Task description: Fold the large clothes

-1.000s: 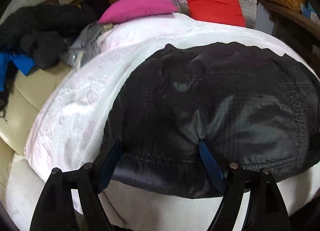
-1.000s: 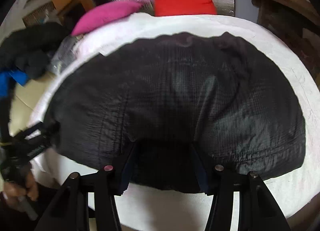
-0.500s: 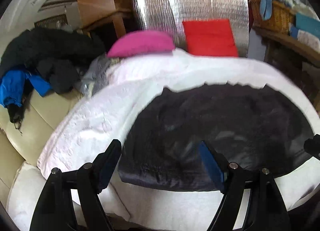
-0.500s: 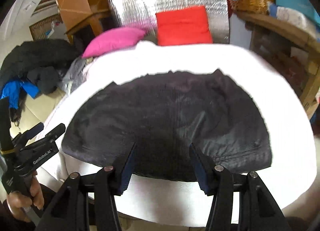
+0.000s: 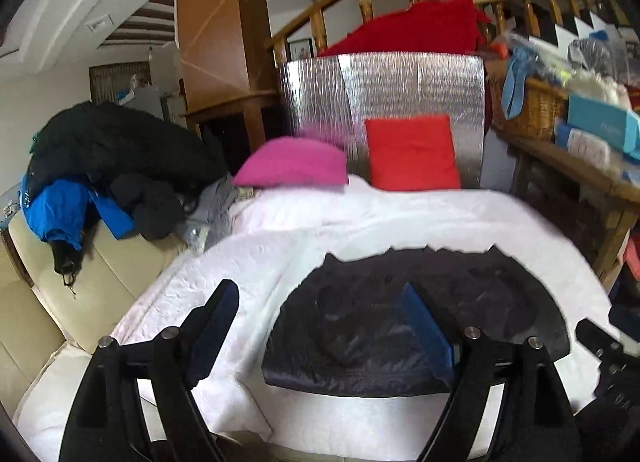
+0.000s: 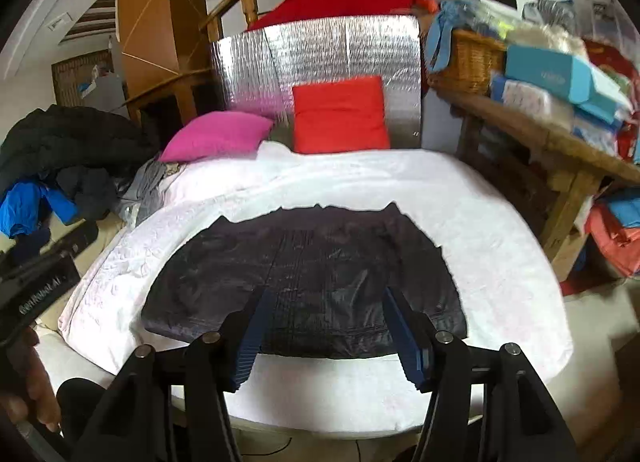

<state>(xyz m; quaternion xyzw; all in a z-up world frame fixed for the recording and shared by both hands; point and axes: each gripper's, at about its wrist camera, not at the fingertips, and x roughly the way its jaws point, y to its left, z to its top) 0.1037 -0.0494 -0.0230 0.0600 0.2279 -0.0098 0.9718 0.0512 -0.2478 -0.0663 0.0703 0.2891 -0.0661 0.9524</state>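
Observation:
A black shiny jacket point(image 5: 416, 318) lies folded flat on the white quilt point(image 5: 248, 274); it also shows in the right wrist view point(image 6: 312, 274). My left gripper point(image 5: 320, 306) is open and empty, raised above the jacket's near left edge. My right gripper point(image 6: 326, 310) is open and empty, raised above the jacket's near edge. The left gripper's body shows at the left of the right wrist view point(image 6: 36, 282), and the right gripper's body at the right edge of the left wrist view point(image 5: 612, 358).
A pile of dark and blue clothes point(image 5: 100, 166) lies on the cream sofa at left. A pink cushion point(image 5: 292, 164) and a red cushion point(image 5: 412, 152) lean on a silver foil panel point(image 5: 384, 90). A cluttered wooden shelf point(image 6: 560, 110) stands at right.
Both grippers have pulled back and up from the jacket's near edge. The jacket stays flat on the quilt, and more of the room shows.

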